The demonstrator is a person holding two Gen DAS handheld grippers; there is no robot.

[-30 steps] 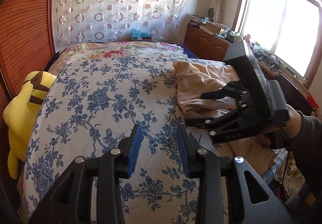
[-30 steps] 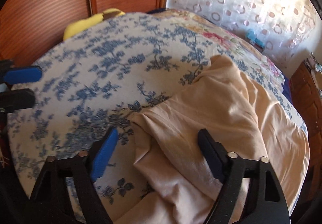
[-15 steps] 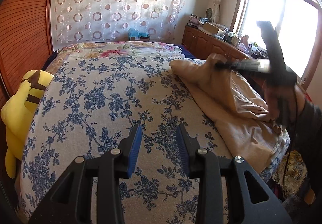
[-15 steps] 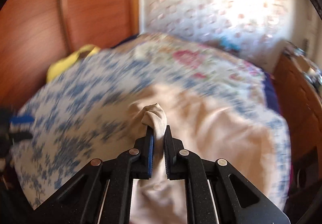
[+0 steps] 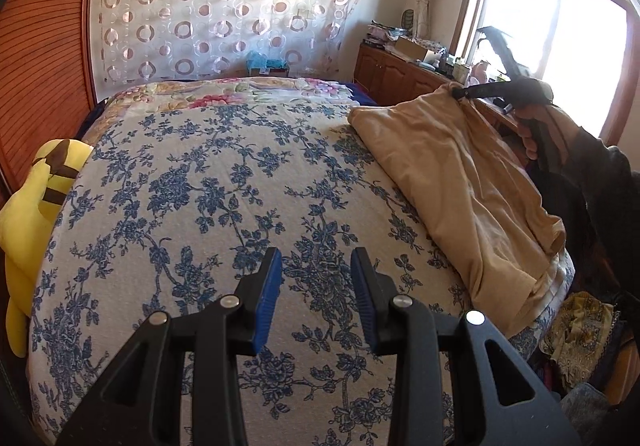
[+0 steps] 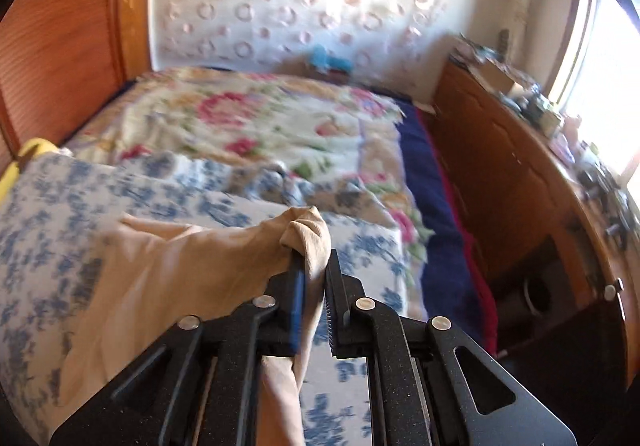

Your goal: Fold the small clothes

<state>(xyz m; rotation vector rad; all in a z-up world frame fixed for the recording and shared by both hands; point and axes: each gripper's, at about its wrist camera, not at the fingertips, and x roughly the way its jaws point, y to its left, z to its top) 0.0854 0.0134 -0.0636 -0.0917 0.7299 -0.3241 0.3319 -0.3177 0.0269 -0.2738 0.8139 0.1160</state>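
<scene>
A beige garment (image 5: 460,181) lies along the right side of the bed, its far end lifted off the cover. My right gripper (image 5: 460,93) holds that end up high near the window, with a person's hand (image 5: 532,133) on its grip. In the right wrist view a bunched fold of the beige garment (image 6: 168,270) sits pinched between the pads of the right gripper (image 6: 316,266), whose jaws are opening slightly. My left gripper (image 5: 316,266) hovers open above the blue-flowered bedspread (image 5: 200,185), nothing between its fingers.
A yellow plush toy (image 5: 36,189) leans at the bed's left edge by the wooden wall. A flowery quilt (image 6: 256,125) covers the far end. A cluttered wooden cabinet (image 6: 500,173) runs under the window on the right. More clothes (image 5: 580,330) lie off the bed's near right corner.
My right gripper closed on the beige garment and carried its end up and away toward the far right, stretching the cloth out. The left gripper stayed put.
</scene>
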